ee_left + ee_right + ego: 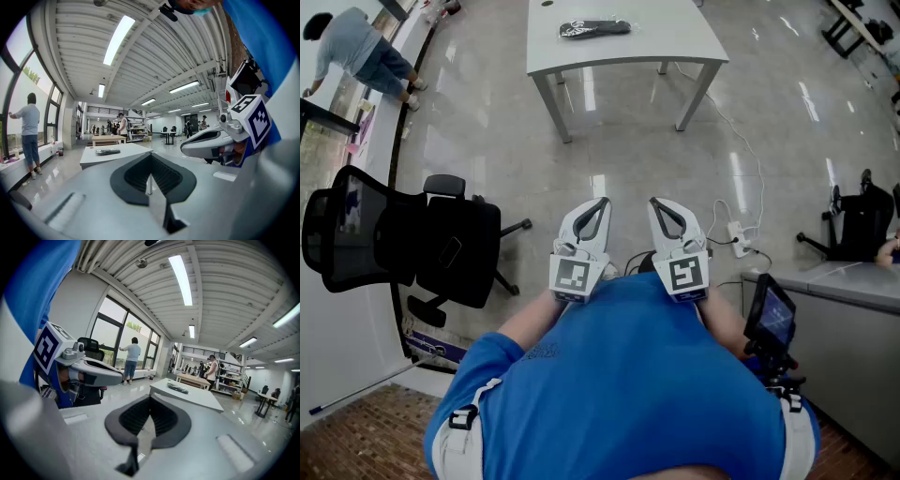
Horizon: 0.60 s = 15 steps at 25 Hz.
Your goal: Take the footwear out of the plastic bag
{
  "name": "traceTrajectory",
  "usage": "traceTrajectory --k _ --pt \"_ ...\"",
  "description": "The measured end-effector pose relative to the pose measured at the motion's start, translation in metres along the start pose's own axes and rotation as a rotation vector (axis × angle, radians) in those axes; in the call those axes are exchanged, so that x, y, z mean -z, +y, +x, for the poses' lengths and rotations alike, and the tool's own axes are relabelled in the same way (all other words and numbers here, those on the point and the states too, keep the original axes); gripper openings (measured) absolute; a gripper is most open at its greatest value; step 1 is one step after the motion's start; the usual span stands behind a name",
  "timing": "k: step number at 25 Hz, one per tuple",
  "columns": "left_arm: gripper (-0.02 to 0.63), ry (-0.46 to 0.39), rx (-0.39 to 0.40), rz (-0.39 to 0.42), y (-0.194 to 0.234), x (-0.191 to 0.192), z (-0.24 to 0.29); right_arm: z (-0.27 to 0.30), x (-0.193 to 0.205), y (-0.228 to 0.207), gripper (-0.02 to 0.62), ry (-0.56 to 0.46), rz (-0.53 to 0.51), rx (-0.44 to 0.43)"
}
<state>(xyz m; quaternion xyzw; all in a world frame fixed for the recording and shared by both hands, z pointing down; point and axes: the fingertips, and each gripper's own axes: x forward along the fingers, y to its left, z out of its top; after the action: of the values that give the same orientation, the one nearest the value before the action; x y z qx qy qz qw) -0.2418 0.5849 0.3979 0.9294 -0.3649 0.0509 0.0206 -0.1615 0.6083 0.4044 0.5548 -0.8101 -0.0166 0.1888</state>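
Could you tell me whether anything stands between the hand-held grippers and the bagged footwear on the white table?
Nothing visible does. Only bare floor lies between the left hand-held gripper, the right hand-held gripper, both shut, and the table bearing the bagged footwear. The office chair stands off to the left.

The floor (628, 159) is viewed steeply downward from the head, left claw (602, 201) and right claw (657, 202) close below. The left gripper view and right gripper view are aimed almost level; the distant table (675, 37) is shared by all three.
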Motion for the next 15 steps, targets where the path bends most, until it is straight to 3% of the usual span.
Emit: traceTrajectory --k 15 --pt "0.006 0.003 -0.044 0.000 0.042 -0.002 0.008 0.044 -0.020 0.000 0.003 -0.023 -0.005 -0.035"
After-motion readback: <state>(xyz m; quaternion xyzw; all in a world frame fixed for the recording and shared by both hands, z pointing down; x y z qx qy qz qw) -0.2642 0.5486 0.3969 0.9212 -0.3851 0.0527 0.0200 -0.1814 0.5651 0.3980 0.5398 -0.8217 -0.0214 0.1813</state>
